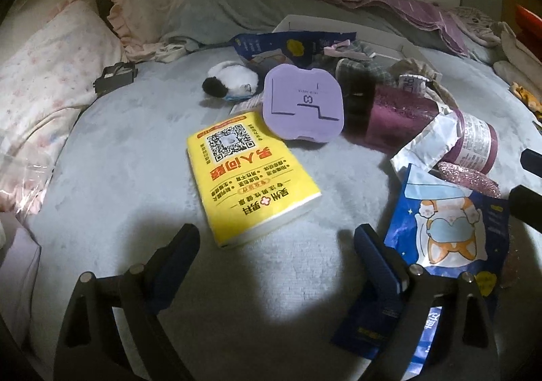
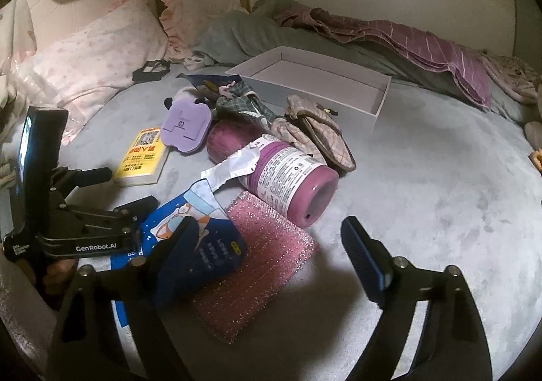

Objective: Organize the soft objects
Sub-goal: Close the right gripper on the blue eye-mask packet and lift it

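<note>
Nearest the left wrist camera, the left tongs (image 1: 276,244) stood wide apart over bare grey bedspread (image 1: 135,161), clamped on nothing. Just beyond them lay a yellow tissue pack (image 1: 250,177), its near corner between the two fingers' lines but untouched. One left finger overlapped the edge of a blue pouch with a cartoon corgi (image 1: 443,228).

From the right wrist view, the right tongs (image 2: 271,238) were also spread, empty, with the left finger crossing over the blue pouch (image 2: 200,245) and the right finger above plain bedspread (image 2: 423,194). Whether that finger touched the pouch could not be told. A pink glittery sponge cloth (image 2: 267,262) lay flat between the fingers' lines, partly under the pouch. Behind it a purple canister (image 2: 298,184) lay on its side, torn white wrapping (image 2: 230,171) at its top end.

Farther back sat a lilac flat case (image 2: 184,127), a dark red plush roll (image 2: 227,140), plaid fabric pieces (image 2: 315,130) and a green checked cloth (image 2: 244,103), all heaped close together. An open white box (image 2: 379,100) stood behind the heap, nothing seen inside. A small black-and-white plush (image 1: 233,78) lay beside the lilac case (image 1: 303,103). Pink pillows (image 2: 91,66) rested at the bed's head, and a crumpled striped purple blanket (image 2: 440,56) ran along the wall.
</note>
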### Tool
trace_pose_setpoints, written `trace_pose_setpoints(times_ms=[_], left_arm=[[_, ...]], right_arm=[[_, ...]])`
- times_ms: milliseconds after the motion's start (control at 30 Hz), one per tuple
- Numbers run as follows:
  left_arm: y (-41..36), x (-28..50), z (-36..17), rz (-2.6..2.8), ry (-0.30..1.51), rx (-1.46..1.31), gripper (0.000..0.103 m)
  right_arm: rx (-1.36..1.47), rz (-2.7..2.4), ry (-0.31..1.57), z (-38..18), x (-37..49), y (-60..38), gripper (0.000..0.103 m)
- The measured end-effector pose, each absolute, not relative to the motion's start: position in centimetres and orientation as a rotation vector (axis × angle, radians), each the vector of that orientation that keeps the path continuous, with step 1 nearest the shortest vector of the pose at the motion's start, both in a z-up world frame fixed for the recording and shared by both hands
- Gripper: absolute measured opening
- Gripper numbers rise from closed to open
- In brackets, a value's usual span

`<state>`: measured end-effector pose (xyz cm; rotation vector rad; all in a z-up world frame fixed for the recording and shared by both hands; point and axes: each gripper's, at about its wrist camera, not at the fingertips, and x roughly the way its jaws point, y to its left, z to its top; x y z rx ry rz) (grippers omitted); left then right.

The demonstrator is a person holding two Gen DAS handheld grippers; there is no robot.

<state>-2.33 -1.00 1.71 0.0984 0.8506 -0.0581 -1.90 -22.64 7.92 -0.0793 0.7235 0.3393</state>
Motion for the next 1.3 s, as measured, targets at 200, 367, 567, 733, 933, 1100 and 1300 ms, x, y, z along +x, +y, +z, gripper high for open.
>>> trace_pose_setpoints(times_ms=[200,367,567,733,933,1100,1300], left_arm=[[-0.6,-2.7,2.3,-0.077,0.826,0.074,0.093],[-0.1,-2.9,2.7,-0.083,0.811,0.053,0.088],[0.6,-2.9,3.0,-0.077,0.81,0.03,0.088],[0.9,-3.1,2.6,-0.098,0.842,0.021,0.088],[0.9,-3.1,1.9,-0.13,0.877,0.008,0.078],[-0.1,-2.9,1.1,-0.124,0.914,0.048,0.074],[0.0,-3.1,1.3,-0.133,0.91,0.033,0.06]], right_arm=[[-0.065,0.374,0.708,8.3,-2.4,-22.5,0.077],[-0.048,0.44,0.759,7.7,-1.9,-21.6,0.069],[-0.014,0.492,0.846,6.4,-1.0,-21.3,0.067],[-0.016,0.491,0.881,5.6,-0.6,-21.1,0.062],[-0.054,0.528,0.866,5.9,-1.2,-20.3,0.038],[-0.038,0.556,0.872,5.9,-1.0,-20.3,0.023],[-0.041,0.61,0.872,5.9,-1.2,-19.6,0.002]])
